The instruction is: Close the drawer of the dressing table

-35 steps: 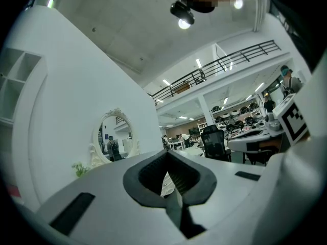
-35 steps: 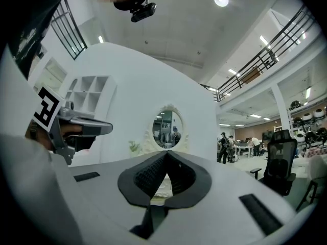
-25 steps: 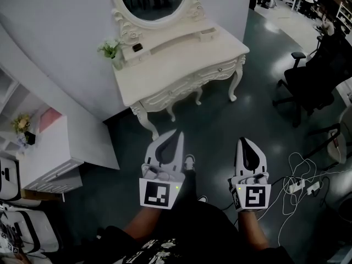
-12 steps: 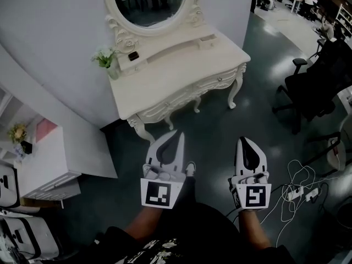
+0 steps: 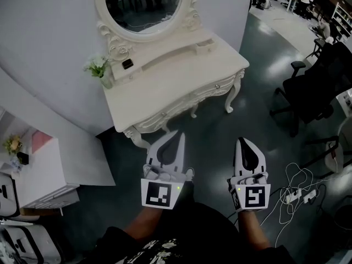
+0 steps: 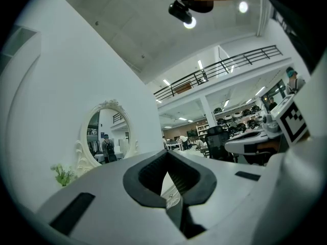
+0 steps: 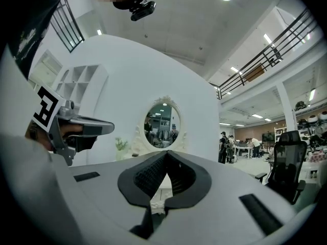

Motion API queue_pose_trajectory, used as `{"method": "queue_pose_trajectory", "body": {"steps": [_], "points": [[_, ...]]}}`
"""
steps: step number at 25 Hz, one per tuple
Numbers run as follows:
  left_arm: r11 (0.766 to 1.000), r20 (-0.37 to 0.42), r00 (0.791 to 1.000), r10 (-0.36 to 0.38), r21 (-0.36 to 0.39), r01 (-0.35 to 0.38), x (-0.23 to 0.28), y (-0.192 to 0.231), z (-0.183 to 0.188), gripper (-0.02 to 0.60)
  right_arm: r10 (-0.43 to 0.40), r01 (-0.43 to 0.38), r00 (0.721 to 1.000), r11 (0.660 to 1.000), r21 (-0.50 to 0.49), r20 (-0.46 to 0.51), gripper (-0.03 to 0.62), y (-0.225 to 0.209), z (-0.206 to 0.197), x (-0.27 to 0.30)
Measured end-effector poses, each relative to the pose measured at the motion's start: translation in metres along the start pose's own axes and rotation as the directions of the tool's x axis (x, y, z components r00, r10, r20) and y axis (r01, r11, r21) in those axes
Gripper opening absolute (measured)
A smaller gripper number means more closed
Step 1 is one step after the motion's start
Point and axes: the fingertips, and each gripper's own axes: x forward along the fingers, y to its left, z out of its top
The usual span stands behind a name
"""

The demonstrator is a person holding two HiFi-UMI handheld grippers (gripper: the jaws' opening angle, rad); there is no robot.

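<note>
The white dressing table (image 5: 165,81) with an oval mirror (image 5: 144,4) stands against the wall ahead. Its carved drawer front (image 5: 187,100) carries small knobs; I cannot tell from here how far a drawer stands out. My left gripper (image 5: 177,136) and right gripper (image 5: 245,143) are held side by side over the dark floor, short of the table, both pointing at it. Both are shut with nothing between the jaws. In the left gripper view the shut left gripper (image 6: 167,154) frames a strip of the drawer front. The right gripper (image 7: 166,154) faces the mirror (image 7: 162,126).
A black office chair (image 5: 313,87) stands to the right of the table. White cables and a power strip (image 5: 297,194) lie on the floor at the right. A low white cabinet (image 5: 33,169) sits at the left. A vase of flowers (image 5: 99,70) stands on the tabletop.
The view has moved toward the dressing table: the mirror shows more fully and the left cabinet has slid toward the edge. Both grippers keep their place in the picture and stay shut.
</note>
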Motion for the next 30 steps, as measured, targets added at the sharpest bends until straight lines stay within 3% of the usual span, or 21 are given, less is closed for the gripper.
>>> {"method": "queue_pose_trajectory", "body": {"steps": [18,30], "points": [[0.999,0.012,0.999,-0.043,-0.02,0.043,0.104,0.075,-0.015,0.002,-0.025,0.024,1.0,0.999,-0.04,-0.007,-0.002,-0.017,-0.002,0.119],[0.996,0.002,0.996,-0.086,-0.032,0.086,0.152,0.103,-0.028,0.002,-0.101,0.102,0.995,0.994,-0.035,0.028,-0.002,-0.03,0.0,0.158]]}}
